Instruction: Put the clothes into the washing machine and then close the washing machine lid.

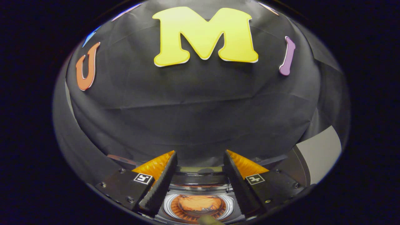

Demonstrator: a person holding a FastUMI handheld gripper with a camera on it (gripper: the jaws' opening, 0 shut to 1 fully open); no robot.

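I hold the hand-held gripper (pixel 200 162) spread wide, its 2 black ribbed fingers (pixel 159 184) with orange backs apart and pinching nothing. Through the gap between them, at 6 o'clock from the fingertips, I look down into the small toy washing machine (pixel 200 182), a grey top-loader whose round chrome-rimmed drum opening (pixel 167 204) faces up toward me. Inside the drum lies the orange cloth (pixel 200 203), crumpled into a flat bundle; its long axis runs across the gap, from 9 to 3 o'clock, and I cannot tell that it points any 1 way. A dark raised panel (pixel 198 178) stands at the far side of the opening, at 12 o'clock from the cloth; whether it is the lid I cannot tell. At 3 o'clock from the right finger sits a pale grey slab (pixel 322 153).
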